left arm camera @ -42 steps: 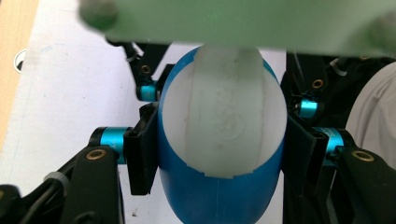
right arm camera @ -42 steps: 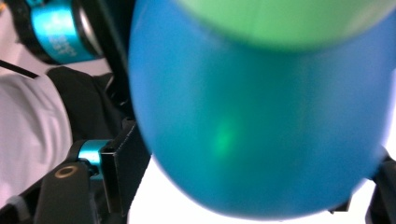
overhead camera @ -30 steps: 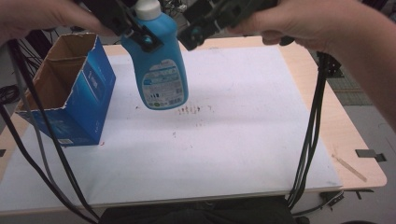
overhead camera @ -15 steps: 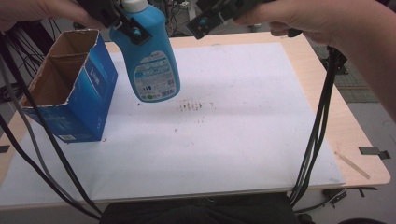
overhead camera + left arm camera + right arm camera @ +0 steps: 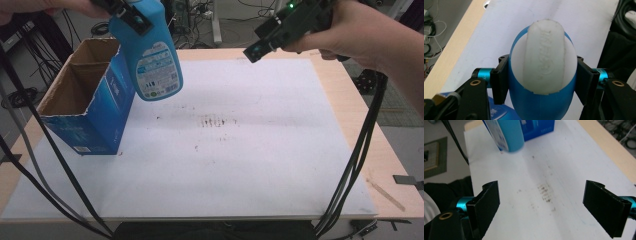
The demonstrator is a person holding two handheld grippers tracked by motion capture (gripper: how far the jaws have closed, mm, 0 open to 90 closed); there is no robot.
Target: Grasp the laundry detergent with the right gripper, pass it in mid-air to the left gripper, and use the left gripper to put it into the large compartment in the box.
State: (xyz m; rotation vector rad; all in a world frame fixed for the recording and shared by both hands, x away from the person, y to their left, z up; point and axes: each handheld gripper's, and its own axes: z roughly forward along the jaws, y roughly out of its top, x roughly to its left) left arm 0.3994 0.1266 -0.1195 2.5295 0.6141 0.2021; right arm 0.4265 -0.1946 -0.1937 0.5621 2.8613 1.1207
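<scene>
The left hand-held gripper [image 5: 131, 15] is at the 11 o'clock corner of the high view, and it grips the neck part of a blue bottle [image 5: 152, 55]. In the left gripper view its two black jaws press on both sides of the blue bottle [image 5: 541, 100], just under the white cap [image 5: 544, 62], so this hand-held gripper is closed on the bottle. The bottle hangs in the air, tilted, with its label facing the camera. Its lower end is above the near right edge of the open cardboard box [image 5: 85, 105], at about 10 o'clock from the middle of the white sheet [image 5: 250, 165]. I cannot tell whether the bottle touches the box wall.

The box stands upright on the left part of the bench [image 5: 350, 115], its top open and its inside brown.

The right hand-held gripper [image 5: 257, 47] is at 1 o'clock in the high view, held in a hand [image 5: 350, 30] above the far edge of the sheet. In the right gripper view its jaws stand wide apart with nothing between them, so it is open. Below them lie small dark stains [image 5: 545, 192] on the sheet, and the bottle bottom is at 11 o'clock
</scene>
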